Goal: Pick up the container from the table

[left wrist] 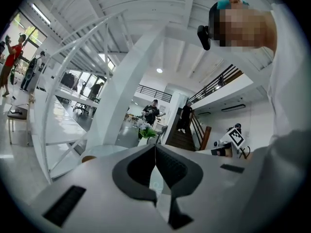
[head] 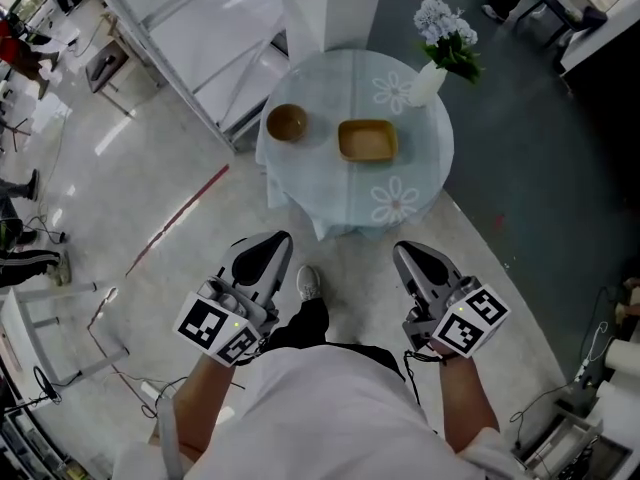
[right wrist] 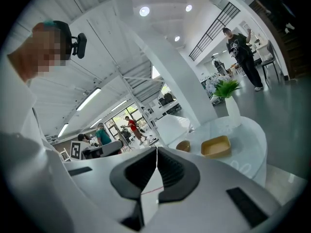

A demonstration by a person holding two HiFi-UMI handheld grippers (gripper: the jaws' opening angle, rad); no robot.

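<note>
**While the container waits on the table, both grippers hang short of it, shut**

Since the container [head: 367,140], a shallow tan rectangular dish, sits untouched near the middle of the round table [head: 420,183], the pickup has not begun; I judge this to be the approach step. A round brown bowl [head: 287,122] stands just beside it towards the table's left edge, and a vase [head: 428,81] of flowers stands at the far right rim. Whether the task means the dish or the bowl cannot be told for sure; the dish seems the likelier.

In the head view, the left gripper [head: 281,238] and right gripper [head: 401,249] are held over the floor on the near side of the table, well apart from the dish. Each gripper's own view shows its pads pressed together with nothing between them. The right gripper's view has the dish ahead and to the right.

Next, I judge, one gripper must open its jaws, most likely the right. It would then reach over the near rim and close on a wall of the dish, clear of the bowl.
</note>
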